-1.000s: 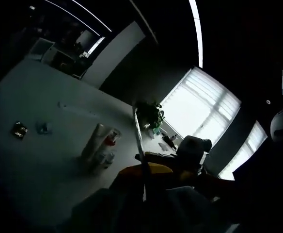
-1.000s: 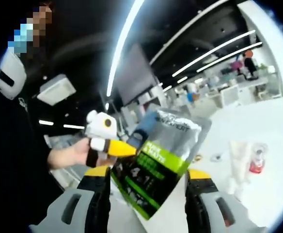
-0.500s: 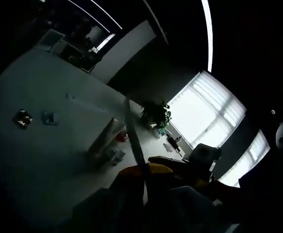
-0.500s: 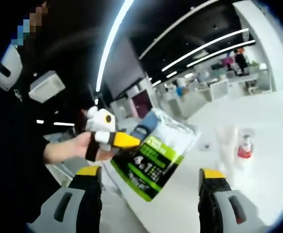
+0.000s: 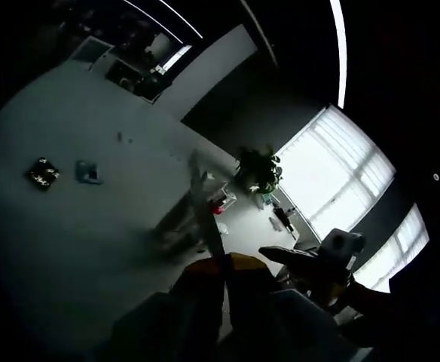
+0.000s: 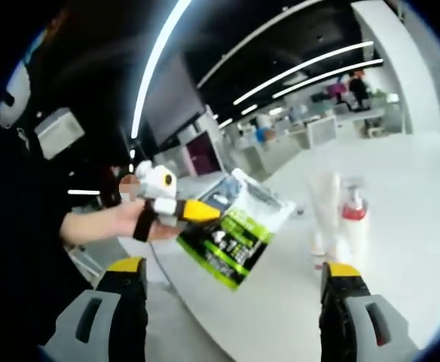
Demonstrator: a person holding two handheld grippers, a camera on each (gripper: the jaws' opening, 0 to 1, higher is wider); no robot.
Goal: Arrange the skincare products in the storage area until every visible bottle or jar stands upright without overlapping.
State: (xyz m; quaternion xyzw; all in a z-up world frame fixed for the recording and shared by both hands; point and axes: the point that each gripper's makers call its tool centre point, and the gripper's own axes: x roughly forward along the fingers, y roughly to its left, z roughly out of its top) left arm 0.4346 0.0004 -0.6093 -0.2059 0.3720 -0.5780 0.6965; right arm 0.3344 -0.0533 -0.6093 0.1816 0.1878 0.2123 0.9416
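Observation:
A silver pouch with a green and black label (image 6: 233,232) hangs in the air over the white table's (image 6: 401,249) near edge. My left gripper (image 6: 205,213), held by a hand, is shut on the pouch's upper corner. In the left gripper view the pouch (image 5: 205,219) shows edge-on, rising from my left gripper (image 5: 221,264). My right gripper (image 6: 235,268) is open wide just below the pouch, touching nothing. On the table behind stand a tall white tube (image 6: 322,207) and a bottle with a red pump (image 6: 353,219). The same bottles (image 5: 214,205) show dimly beyond the pouch.
A small dark packet (image 5: 44,173) and a small pale blue item (image 5: 88,172) lie on the table (image 5: 77,249) to the left. A potted plant (image 5: 259,167) stands at its far end by bright windows. Desks and people fill the office background.
My right gripper's jaws have spread wider and let go of the pouch. The left gripper has drawn the pouch away to the left. Both views have shifted with the hands.

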